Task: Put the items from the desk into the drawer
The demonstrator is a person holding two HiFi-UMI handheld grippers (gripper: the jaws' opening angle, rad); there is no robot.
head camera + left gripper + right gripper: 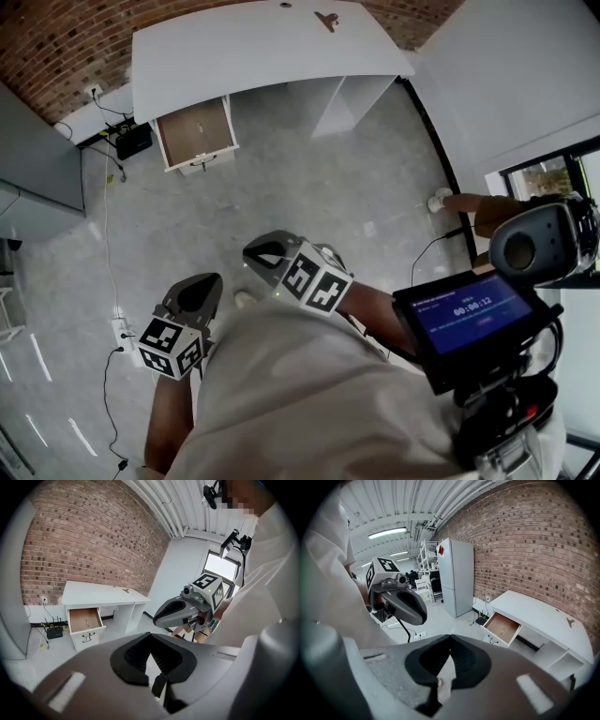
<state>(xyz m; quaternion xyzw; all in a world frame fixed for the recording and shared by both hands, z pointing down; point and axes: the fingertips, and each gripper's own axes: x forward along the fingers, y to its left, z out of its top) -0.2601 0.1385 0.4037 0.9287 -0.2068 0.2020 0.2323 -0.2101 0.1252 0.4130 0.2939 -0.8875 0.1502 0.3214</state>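
A white desk [253, 47] stands against the brick wall, far from me across the grey floor. Its top left drawer [195, 131] is pulled open, and its wooden bottom shows. One small dark item [326, 19] lies on the desk top. I hold both grippers close to my body, well short of the desk. The left gripper [192, 292] and the right gripper [267, 253] are both shut with nothing between their jaws. In the left gripper view the drawer [84, 619] and the right gripper [161, 616] show; in the right gripper view the drawer [502, 626] and the item [570, 620] show.
A black box with cables [133, 141] sits on the floor left of the desk. A power strip [120, 333] lies near my left side. A tall grey cabinet [457, 576] stands left of the desk. A camera rig with a screen [473, 314] is at my right.
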